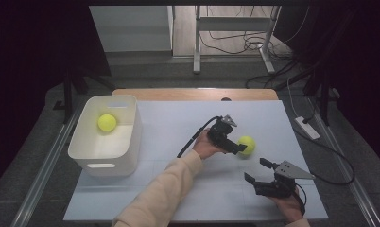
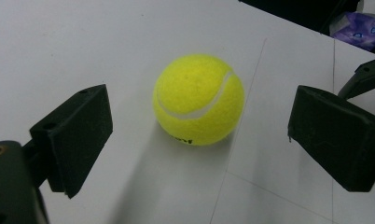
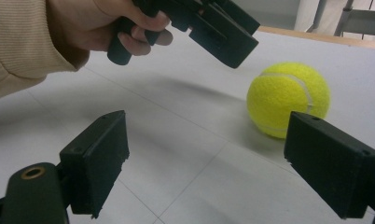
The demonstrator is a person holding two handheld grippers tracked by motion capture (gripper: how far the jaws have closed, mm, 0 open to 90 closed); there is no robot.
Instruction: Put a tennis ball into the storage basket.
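A yellow tennis ball lies on the white table sheet right of centre. My left gripper, held in a hand, reaches it from the left with jaws open. In the left gripper view the ball sits just ahead in the gap of the left gripper, touching neither jaw. My right gripper stands open near the front right, empty, pointing toward the ball. In the right gripper view the ball lies beyond the right gripper, with the left gripper above it. A second tennis ball rests inside the white bin.
The white bin stands at the table's left side. A wooden table edge runs along the back. Cables and a power strip lie on the floor to the right. A metal desk frame stands behind.
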